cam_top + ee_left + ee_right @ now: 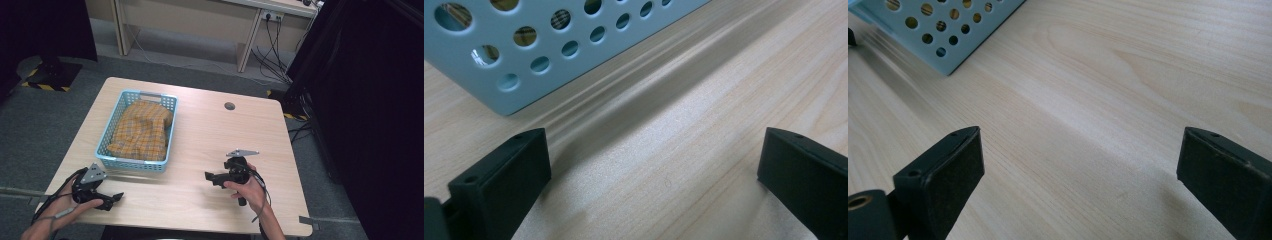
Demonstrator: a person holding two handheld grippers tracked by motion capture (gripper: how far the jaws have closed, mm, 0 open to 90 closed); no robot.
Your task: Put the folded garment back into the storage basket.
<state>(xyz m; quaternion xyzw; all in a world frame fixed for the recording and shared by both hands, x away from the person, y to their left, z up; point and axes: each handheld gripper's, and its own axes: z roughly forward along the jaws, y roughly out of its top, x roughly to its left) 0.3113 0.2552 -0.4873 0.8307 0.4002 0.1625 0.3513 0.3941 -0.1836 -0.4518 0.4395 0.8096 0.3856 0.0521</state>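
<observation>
While the blue basket (pixel 137 162) sits left of centre on the worktop (pixel 210 135), long axis running away from the person, the plaid cloth (pixel 141 131) fills it — both the left gripper (pixel 114 199) and the right gripper (pixel 209 176) are spread, empty; gripper views show just basket holes.

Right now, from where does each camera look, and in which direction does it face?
High view: above the table, looking forward and down; both hands, left gripper, right gripper.
Left gripper view: low, facing the basket; open jaws.
Right gripper view: low, across the table; open jaws.
All three share the blue basket.
</observation>
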